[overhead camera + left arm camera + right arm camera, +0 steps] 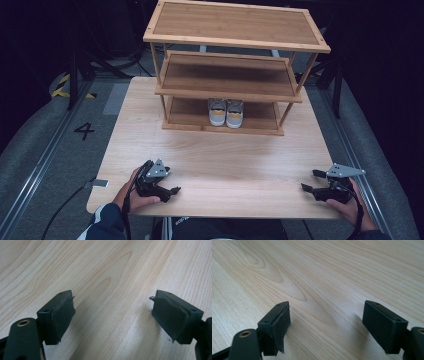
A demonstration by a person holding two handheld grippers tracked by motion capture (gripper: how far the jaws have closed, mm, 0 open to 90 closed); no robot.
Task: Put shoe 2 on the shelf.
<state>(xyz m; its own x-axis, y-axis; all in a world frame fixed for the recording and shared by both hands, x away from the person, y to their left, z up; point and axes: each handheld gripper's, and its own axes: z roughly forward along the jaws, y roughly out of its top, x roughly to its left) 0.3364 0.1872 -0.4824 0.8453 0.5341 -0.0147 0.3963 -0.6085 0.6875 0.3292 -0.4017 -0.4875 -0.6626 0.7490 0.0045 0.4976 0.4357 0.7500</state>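
- Left gripper (170, 192): rests at the near left of the table (210, 155), jaws spread with nothing between them; its own view shows bare wood grain between the two black pads (62, 315).
- Right gripper (310, 181): lies at the near right edge, also open and empty (the pads (382, 326) stand apart over bare tabletop), pointing inward toward the middle.
- Shoes (226, 112): a grey pair with yellow toes, side by side and touching, on the bottom shelf of the wooden rack (235, 40), toes facing the person; well apart from both grippers.
- Rack: stands at the far half of the table, three tiers, the upper two bare.
- Reading: both hands sit low and wide, a likely rest pose that leaves the middle free for a reach toward the pair.
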